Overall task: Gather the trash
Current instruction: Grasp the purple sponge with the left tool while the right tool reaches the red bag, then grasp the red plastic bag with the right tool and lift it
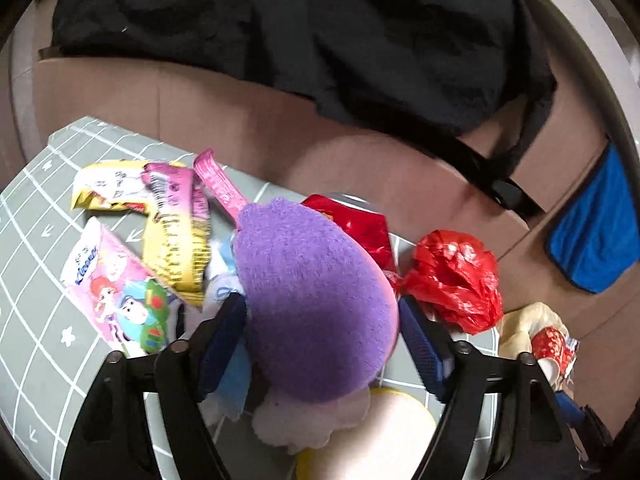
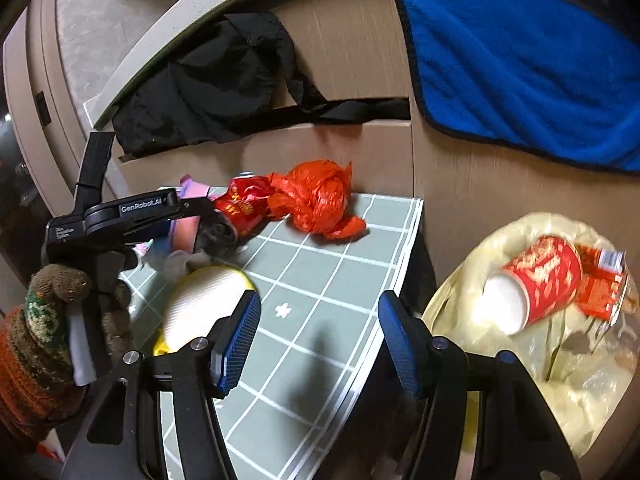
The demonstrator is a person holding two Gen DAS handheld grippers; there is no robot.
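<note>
Straddling the purple plush (image 1: 312, 304), the left gripper (image 1: 320, 320) is spread unclenched, its long axis running ahead; the right gripper (image 2: 320, 340) is held released, empty.

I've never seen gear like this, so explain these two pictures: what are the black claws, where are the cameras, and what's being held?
A person in a knitted glove holds two two-finger grippers, each carrying a forward-looking camera. The left gripper, seen from its own camera, straddles a purple plush toy, apparently not squeezing yet. The right gripper hangs open and empty. On the grey-green gridded mat lie colourful snack wrappers, a crushed red can and a crumpled red plastic bag. Beside it, a pale plastic bag holds a red paper cup.
</note>
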